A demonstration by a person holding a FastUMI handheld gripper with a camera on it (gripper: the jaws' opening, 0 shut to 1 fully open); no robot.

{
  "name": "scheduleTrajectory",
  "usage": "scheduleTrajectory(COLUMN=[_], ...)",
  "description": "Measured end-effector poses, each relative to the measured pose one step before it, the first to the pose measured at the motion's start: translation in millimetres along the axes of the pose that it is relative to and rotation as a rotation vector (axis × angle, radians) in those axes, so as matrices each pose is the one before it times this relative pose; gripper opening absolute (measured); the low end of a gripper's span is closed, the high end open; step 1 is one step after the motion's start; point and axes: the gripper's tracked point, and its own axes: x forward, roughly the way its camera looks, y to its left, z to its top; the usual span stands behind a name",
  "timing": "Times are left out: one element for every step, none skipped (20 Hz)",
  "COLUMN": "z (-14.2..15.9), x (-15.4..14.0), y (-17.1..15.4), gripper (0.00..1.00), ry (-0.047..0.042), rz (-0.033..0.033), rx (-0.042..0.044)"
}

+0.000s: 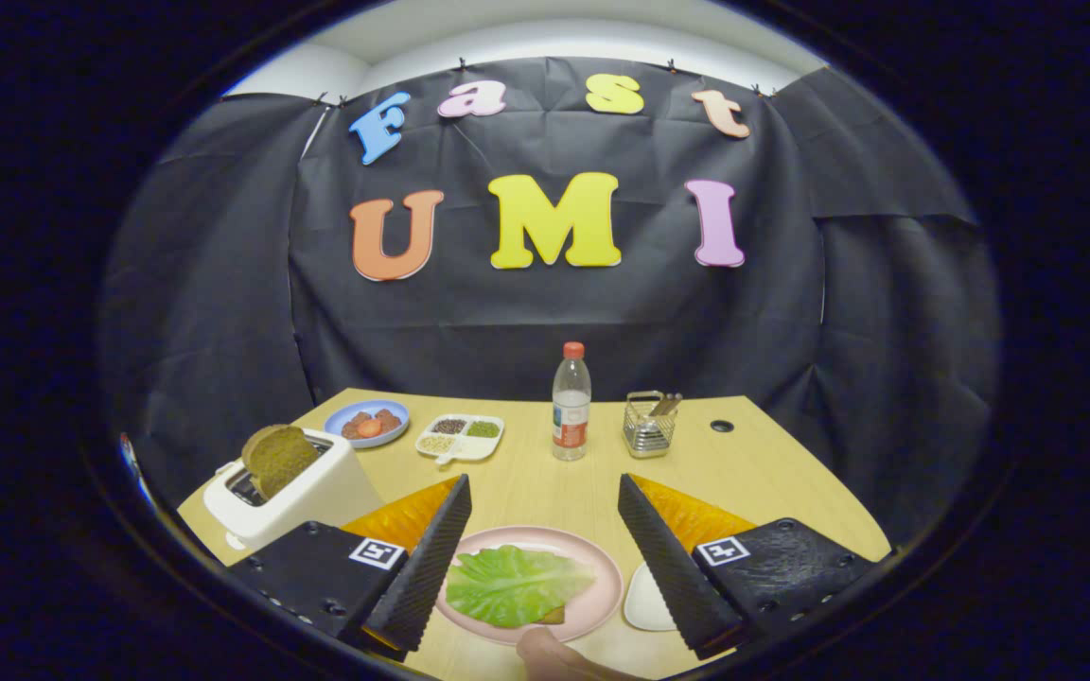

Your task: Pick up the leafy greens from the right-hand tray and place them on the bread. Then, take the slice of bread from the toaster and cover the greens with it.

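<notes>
At the desk's left edge, the brown bread slice (278, 458) stands in the white toaster (291, 497). The gripper (538, 497) gapes wide, empty, over the green leaf (517, 584) on the pink plate (602, 567). Next, approach the slice squarely, pinching its top.

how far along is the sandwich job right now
Done: the leafy greens lie on the bread on the pink plate. In hand: nothing; the claw is open above the plate. Left: the bread slice in the toaster must cover the greens.
</notes>
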Motion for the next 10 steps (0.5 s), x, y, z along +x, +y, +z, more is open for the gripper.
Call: scheduleTrajectory(z=[10.6, 8.49, 8.88, 7.21, 7.53, 7.09, 6.53, 3.65, 2.72, 0.47], x=[-8.39, -7.41, -6.31, -3.94, -3.66, -2.41, -2.79, -0.54, -1.17, -0.32], y=[8.63, 11.29, 13.06, 12.37, 11.7, 9.15, 8.69, 10.18, 9.55, 8.87], gripper=[0.96, 0.96, 0.96, 0.96, 0.96, 0.96, 0.96, 0.96, 0.96, 0.96], ry=[-0.0185, -0.01707, -0.0118, -0.01067, -0.00935, -0.01325, -0.01109, -0.00739, -0.00019, 0.00308], rz=[-0.00379, 0.00505, 0.01045, 0.01108, 0.00725, 0.00175, -0.00056, 0.00211, 0.00066, 0.00101], rx=[-0.00469, -0.00383, -0.00341, -0.00503, -0.00462, -0.00324, -0.00006, 0.00768, 0.00991, 0.00747])
